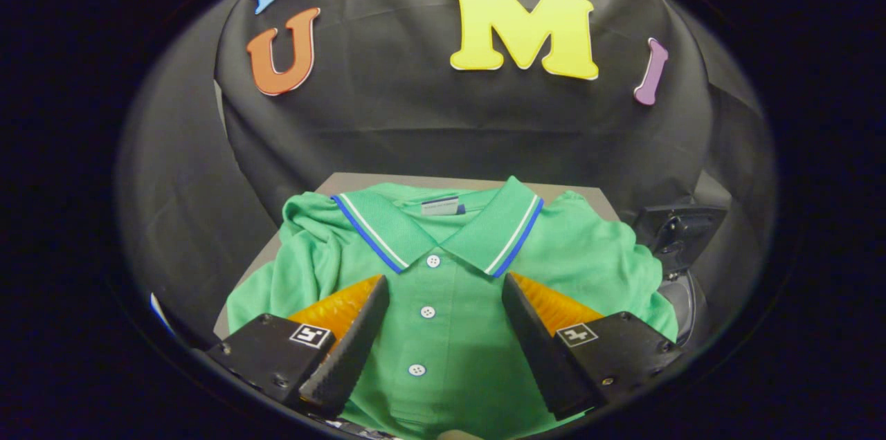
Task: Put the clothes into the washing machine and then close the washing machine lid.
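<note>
Covering most of the grey worktop at the centre of the frame lies a green polo shirt, face up, with white buttons and a blue-and-white-edged collar. Its long axis runs from lower frame to collar, pointing up toward the booth wall. The gripper hovers over the placket, fingers spread wide, holding nothing.

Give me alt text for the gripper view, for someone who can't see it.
A folded green polo shirt with a blue-and-white striped collar lies on a grey table, its buttoned placket running between the fingers of the open gripper just above it. A dark device sits beside the shirt.
</note>
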The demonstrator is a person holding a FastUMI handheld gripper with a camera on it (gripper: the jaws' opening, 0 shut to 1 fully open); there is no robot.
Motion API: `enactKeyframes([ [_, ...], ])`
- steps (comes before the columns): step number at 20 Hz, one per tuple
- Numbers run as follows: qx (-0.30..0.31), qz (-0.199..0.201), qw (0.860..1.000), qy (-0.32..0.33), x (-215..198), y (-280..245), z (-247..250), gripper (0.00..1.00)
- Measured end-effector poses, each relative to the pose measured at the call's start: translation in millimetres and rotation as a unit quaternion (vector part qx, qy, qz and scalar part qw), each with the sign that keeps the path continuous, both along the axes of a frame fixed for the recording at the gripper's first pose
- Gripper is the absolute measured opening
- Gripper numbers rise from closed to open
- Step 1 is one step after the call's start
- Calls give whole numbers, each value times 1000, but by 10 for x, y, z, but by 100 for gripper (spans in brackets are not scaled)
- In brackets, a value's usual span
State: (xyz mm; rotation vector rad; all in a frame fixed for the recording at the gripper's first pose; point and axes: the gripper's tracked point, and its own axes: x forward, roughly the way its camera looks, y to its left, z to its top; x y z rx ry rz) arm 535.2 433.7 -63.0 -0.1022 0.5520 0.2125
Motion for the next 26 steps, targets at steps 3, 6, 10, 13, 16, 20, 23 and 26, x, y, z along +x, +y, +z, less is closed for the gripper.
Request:
enactKeyframes([
  [3,-3,10,1000,14,2,2,-7,100],
  [6,-5,22,1000,19,14,-41,0,93],
  [10,-17,52,998,26,1,-32,-28,82],
  [13,-11,72,997,12,46,-40,4,54],
  [16,15,88,996,14,50,-77,6,22],
  [20,46,112,992,21,16,-149,41,7],
  [23,58,129,990,13,-50,-229,46,6],
  [26,91,142,986,6,-152,-297,144,6],
])
